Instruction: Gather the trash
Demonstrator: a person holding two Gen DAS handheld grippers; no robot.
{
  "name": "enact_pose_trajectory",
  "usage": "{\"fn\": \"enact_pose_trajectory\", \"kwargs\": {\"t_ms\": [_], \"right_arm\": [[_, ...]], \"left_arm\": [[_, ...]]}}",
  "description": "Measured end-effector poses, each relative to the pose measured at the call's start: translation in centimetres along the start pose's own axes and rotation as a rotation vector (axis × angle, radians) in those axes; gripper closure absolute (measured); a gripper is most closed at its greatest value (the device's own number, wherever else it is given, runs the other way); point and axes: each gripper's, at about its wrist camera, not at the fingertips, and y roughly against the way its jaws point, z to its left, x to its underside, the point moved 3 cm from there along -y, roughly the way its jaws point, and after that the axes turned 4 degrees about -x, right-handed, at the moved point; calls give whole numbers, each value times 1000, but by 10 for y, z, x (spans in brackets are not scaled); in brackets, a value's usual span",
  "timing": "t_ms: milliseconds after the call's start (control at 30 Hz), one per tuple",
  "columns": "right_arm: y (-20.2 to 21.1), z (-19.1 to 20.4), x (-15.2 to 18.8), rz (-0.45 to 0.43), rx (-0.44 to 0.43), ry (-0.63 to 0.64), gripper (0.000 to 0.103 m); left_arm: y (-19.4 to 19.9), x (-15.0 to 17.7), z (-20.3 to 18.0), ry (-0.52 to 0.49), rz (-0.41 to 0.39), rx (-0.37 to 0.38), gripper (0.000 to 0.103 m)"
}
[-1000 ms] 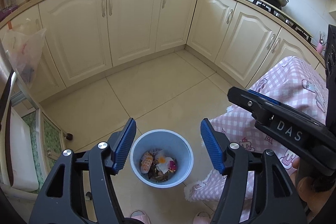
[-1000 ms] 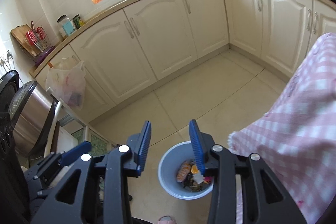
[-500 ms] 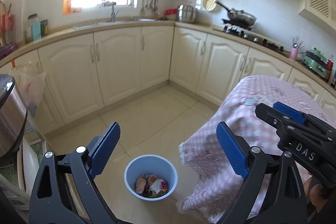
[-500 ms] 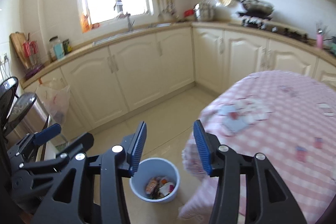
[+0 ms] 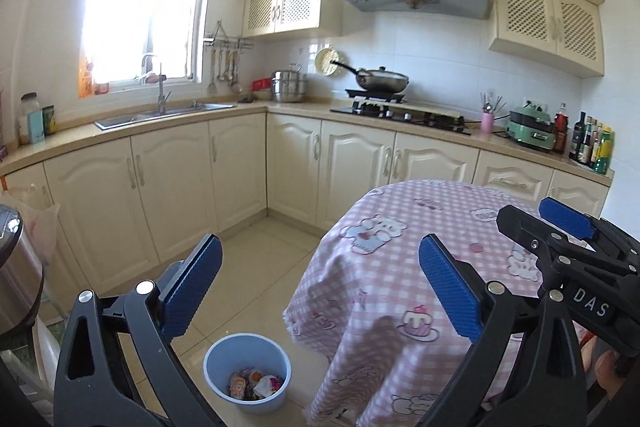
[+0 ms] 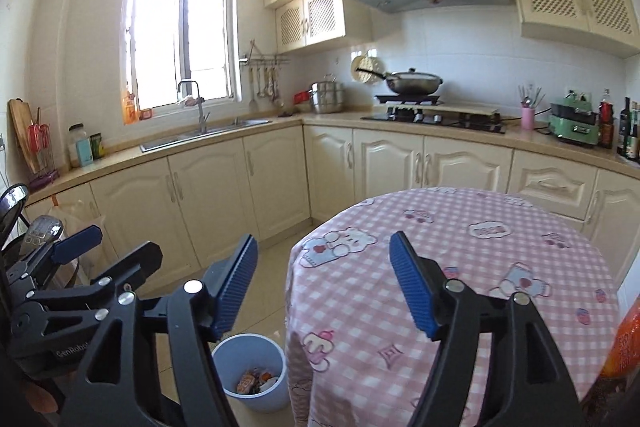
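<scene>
The trash bin [image 5: 247, 373], a pale blue round tub, stands on the floor tiles just beside the hanging hem of the tablecloth [image 5: 400, 267], at the left edge of the table. That spot puts it within easy reach of anything lifted off the tabletop. Inside it lies the trash [image 5: 252, 385]: crumpled wrappers in orange, white and pink, heaped on the bottom. The bin is far from full.

The pink checked cloth covers the round table [image 6: 460, 247] and drapes well down its side. The part of the tabletop in view carries no loose litter; only the printed bear and cup figures show. At the right edge of the right wrist view an orange object [image 6: 626, 339] is cut off by the frame; what it is cannot be told.

The left gripper [image 5: 320, 287] has its jaws spread wide, having just been opening, with nothing between the blue pads. The right gripper [image 6: 324, 283] also stands apart and empty, its jaws likewise just opened further. Both point out over the table edge rather than into the bin, which suits a search for further items.

Judgement: the tabletop load appears to be in the bin already; the cut-off orange object is the likeliest remaining candidate.
</scene>
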Motion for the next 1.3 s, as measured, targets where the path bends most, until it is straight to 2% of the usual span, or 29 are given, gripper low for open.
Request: {"fn": "enact_pose_trajectory", "kwargs": {"t_ms": [100,433,833,1300], "right_arm": [[24,-6,0,-36,18,3,29],[61,-10,-2,-87,42,10,27],[72,-10,2,-99,69,17,24],[69,-11,6,-94,59,9,23]], "left_arm": [[14,-4,-7,-10,-26,4,8],[41,-7,-21,-13,-62,10,8],[46,-1,-33,-20,-58,20,8],[39,2,-35,-33,-41,12,8]]}}
